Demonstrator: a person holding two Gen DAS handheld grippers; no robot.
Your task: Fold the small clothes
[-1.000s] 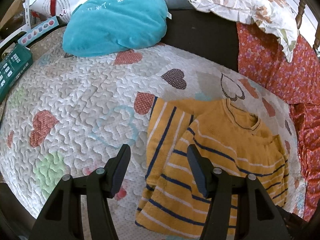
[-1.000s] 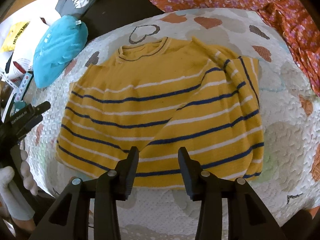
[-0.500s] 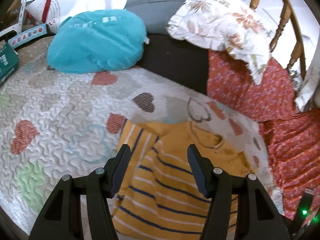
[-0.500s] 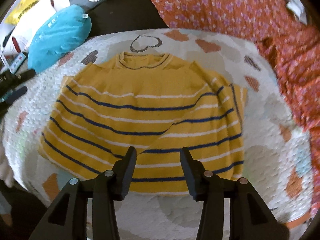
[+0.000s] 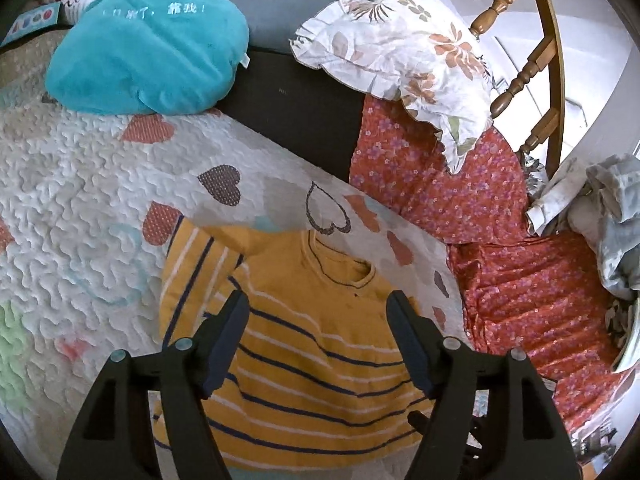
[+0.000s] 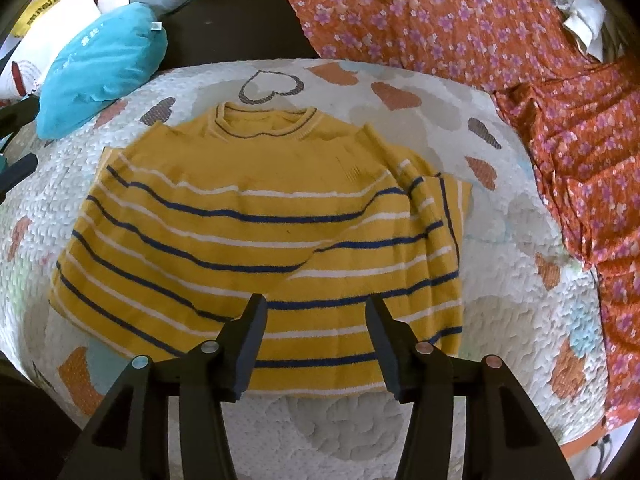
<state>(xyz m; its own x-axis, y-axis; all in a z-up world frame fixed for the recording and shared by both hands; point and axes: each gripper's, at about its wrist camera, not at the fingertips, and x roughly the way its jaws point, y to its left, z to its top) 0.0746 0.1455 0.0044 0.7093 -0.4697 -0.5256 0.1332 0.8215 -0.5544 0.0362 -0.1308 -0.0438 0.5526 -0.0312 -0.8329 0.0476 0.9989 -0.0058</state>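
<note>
A small yellow sweater (image 6: 256, 216) with blue and white stripes lies flat on a white quilt with hearts (image 6: 500, 312), collar away from me, both sleeves folded in over the body. My right gripper (image 6: 314, 308) is open and empty, above the sweater's hem. My left gripper (image 5: 316, 304) is open and empty, above the same sweater (image 5: 304, 360), below its collar. The left gripper's fingers (image 6: 18, 164) show at the left edge of the right wrist view.
A teal cushion (image 5: 148, 48) lies at the quilt's far left. A floral pillow (image 5: 404, 40) leans on a wooden chair back (image 5: 532, 64). Red floral fabric (image 5: 520, 280) borders the quilt on the right. A dark case (image 5: 288, 92) stands behind.
The left gripper has swung right, from the sweater's left side to over its chest. The right gripper has drawn back slightly and centred on the hem. The sweater has not moved.
</note>
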